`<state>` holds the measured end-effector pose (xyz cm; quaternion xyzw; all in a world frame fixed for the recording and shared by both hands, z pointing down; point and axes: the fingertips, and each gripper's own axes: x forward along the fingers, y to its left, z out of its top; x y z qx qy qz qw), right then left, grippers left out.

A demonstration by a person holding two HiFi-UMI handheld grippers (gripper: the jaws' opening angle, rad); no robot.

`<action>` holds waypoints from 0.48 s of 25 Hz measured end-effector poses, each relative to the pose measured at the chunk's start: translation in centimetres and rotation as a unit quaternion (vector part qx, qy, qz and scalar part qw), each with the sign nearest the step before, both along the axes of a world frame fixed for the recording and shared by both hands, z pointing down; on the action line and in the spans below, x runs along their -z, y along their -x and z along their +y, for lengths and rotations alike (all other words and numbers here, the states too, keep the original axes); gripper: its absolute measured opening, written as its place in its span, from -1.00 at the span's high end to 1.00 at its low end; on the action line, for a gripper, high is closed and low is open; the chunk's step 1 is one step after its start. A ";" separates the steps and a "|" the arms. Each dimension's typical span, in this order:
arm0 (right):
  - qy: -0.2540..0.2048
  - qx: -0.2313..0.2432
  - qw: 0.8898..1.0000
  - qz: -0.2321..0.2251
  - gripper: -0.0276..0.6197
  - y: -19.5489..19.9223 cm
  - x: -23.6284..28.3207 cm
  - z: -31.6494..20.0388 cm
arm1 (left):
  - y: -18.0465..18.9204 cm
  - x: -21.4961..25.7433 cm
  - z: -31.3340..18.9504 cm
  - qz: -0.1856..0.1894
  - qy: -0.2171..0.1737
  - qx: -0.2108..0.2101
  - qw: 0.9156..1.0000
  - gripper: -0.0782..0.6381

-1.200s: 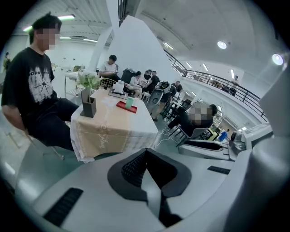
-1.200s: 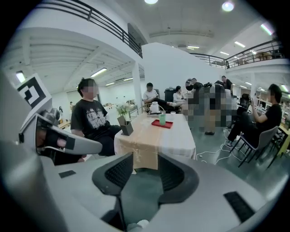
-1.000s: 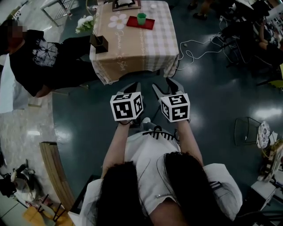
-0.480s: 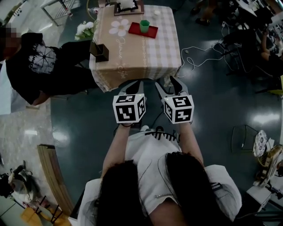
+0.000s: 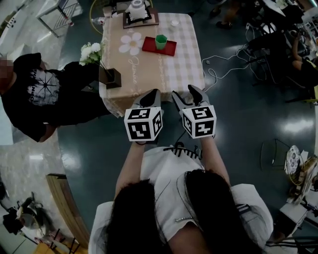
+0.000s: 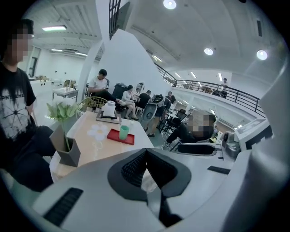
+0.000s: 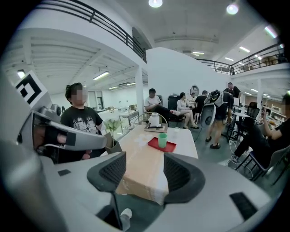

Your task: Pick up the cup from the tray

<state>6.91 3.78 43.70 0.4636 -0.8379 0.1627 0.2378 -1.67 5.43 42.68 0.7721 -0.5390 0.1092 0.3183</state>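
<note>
A green cup (image 5: 160,41) stands upright on a red tray (image 5: 151,48) toward the far end of a table with a beige and checked cloth (image 5: 149,74). The cup (image 6: 124,132) and tray (image 6: 118,137) show small in the left gripper view, and the cup (image 7: 162,140) stands on the tray (image 7: 164,146) in the right gripper view. Both grippers hover side by side at the table's near edge, far short of the tray. My left gripper (image 5: 151,95) (image 6: 146,154) has its jaws together and holds nothing. My right gripper (image 5: 184,94) (image 7: 144,174) is open and empty.
A dark box vase (image 5: 112,78) with white flowers (image 5: 91,51) sits at the table's left edge. A white pot on a dark tray (image 5: 137,10) stands at the far end. A person in a black T-shirt (image 5: 42,94) is beside the table's left. Cables (image 5: 218,52) lie on the floor to the right.
Over the last second the table has drawn nearer in the head view. Both grippers now reach its near edge, and their jaws look unchanged.
</note>
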 end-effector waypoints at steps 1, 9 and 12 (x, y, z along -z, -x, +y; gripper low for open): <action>0.000 0.000 1.000 0.004 0.13 0.2 0.0 -0.5 | 0.2 0.1 -0.6 0.000 0.000 0.000 1.000 0.76; 0.008 -0.010 1.000 0.011 0.13 1.8 -0.4 -3.7 | 1.6 -0.2 -3.7 0.005 0.007 -0.021 1.000 0.76; 0.014 -0.007 1.000 0.014 0.13 2.8 -0.8 -4.5 | 2.4 -0.6 -4.7 -0.009 0.016 -0.026 1.000 0.76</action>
